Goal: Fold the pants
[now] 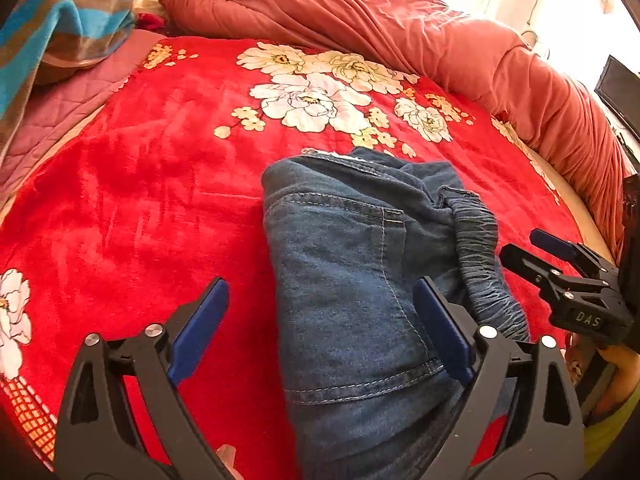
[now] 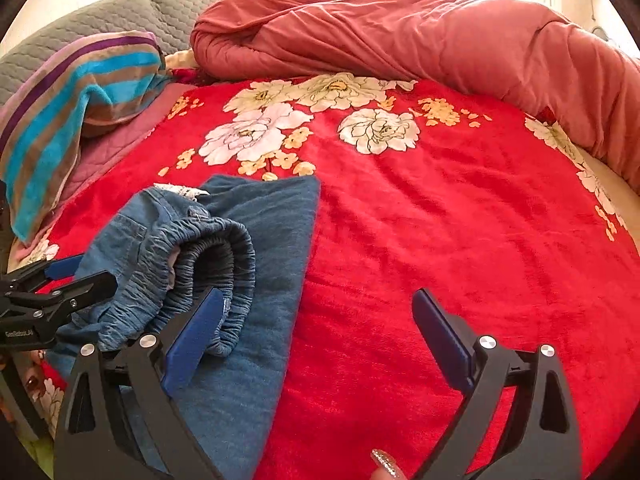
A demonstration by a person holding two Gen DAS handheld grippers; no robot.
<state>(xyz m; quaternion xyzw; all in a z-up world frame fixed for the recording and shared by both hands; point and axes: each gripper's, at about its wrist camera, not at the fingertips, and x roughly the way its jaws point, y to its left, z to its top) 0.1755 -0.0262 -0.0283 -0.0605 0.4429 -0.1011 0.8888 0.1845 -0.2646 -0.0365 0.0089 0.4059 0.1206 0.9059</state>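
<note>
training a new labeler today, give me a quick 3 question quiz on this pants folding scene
1. True or false: the left gripper is shut on the jeans.
2. Multiple choice: the jeans' elastic waistband lies nearest A) the striped towel, B) the right gripper, C) the rolled red comforter.
3. Fill in: the jeans lie on a red blanket printed with ____.

Key: 1 false, both grippers are open. 2 B. 3 flowers.
</note>
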